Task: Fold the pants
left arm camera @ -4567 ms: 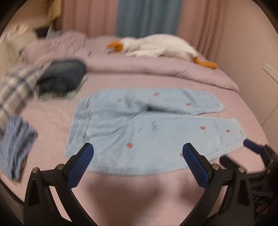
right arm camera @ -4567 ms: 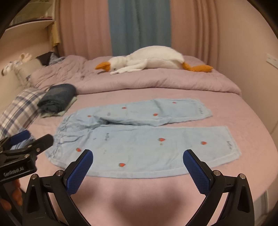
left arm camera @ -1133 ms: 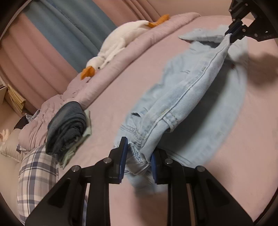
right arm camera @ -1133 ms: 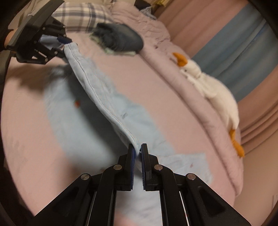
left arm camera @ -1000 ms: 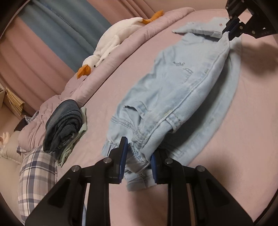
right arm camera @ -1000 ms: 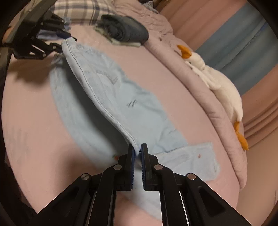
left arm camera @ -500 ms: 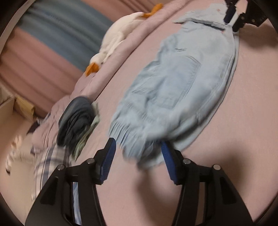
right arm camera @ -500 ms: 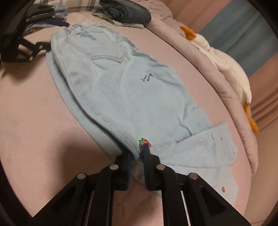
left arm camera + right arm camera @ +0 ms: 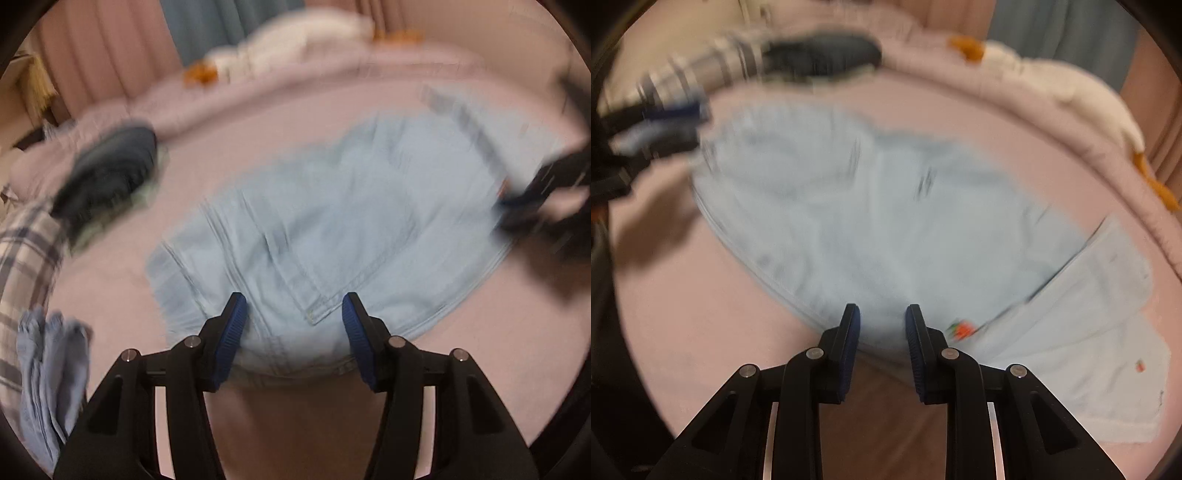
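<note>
pants (image 9: 332, 229) now dropped folded, pink bed (image 9: 498, 350), pink curtains (image 9: 103, 48)

Each view is taken from close above the bed (image 9: 498, 362), angled steeply down along its own fingers. The pants (image 9: 332, 229), seen from opposite ends, are shared.

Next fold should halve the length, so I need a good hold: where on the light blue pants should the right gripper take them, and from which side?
Judging from how the light blue pants lie, grip the leg hems, which stick out flat and stacked at the right of the right wrist view. Come in low from that open end so one finger slips under both layers. The right gripper is just opening near the folded edge, nothing pinched.
</note>
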Tool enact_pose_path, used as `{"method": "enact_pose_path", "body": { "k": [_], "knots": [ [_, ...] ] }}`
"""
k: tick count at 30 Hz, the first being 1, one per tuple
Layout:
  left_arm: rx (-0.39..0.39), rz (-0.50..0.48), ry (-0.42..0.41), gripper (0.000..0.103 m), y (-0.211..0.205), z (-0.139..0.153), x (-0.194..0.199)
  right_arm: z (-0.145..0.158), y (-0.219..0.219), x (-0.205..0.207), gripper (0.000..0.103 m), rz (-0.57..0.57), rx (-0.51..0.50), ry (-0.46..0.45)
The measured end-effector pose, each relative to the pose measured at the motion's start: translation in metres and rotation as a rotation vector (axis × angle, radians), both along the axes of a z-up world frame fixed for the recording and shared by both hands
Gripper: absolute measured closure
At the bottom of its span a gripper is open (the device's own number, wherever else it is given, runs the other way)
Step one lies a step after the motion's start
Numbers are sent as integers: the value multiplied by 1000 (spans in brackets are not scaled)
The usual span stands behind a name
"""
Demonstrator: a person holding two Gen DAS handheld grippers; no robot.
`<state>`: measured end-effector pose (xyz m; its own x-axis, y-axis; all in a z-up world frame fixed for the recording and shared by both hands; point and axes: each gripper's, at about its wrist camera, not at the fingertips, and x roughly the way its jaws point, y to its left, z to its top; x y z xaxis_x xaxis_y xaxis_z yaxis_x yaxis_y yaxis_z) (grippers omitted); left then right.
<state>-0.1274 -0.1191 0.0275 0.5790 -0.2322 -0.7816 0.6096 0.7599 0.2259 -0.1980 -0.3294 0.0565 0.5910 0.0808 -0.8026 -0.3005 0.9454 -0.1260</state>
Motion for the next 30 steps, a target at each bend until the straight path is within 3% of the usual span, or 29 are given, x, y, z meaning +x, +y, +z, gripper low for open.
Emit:
{"method": "enact_pose_path", "body": {
  "k": [3,5,7,9,10,14,16,23,30],
  "knots": [
    [-45,-2,13,49,1,3,3,12,-18,3,78,-28,102,46],
    [-94,20,47,49,5,8,7,29,-41,1,78,-77,150,19],
    [-168,56,76,49,8,17,11,44,-69,4,72,-154,188,-12],
    [-251,73,97,49,6,27,12,57,-110,14,59,-273,267,-26],
    [-281,74,102,48,2,31,10,59,-126,19,59,-325,284,-31],
    [-374,12,148,45,-29,44,7,66,-184,54,59,-526,301,-25],
    [-411,-66,193,45,-58,46,4,63,-205,78,59,-585,329,7],
    [-406,-284,264,45,-145,41,-10,50,-252,165,59,-746,384,101],
    [-335,-358,301,47,-199,20,-17,30,-268,197,59,-813,371,170]
  ]
}}
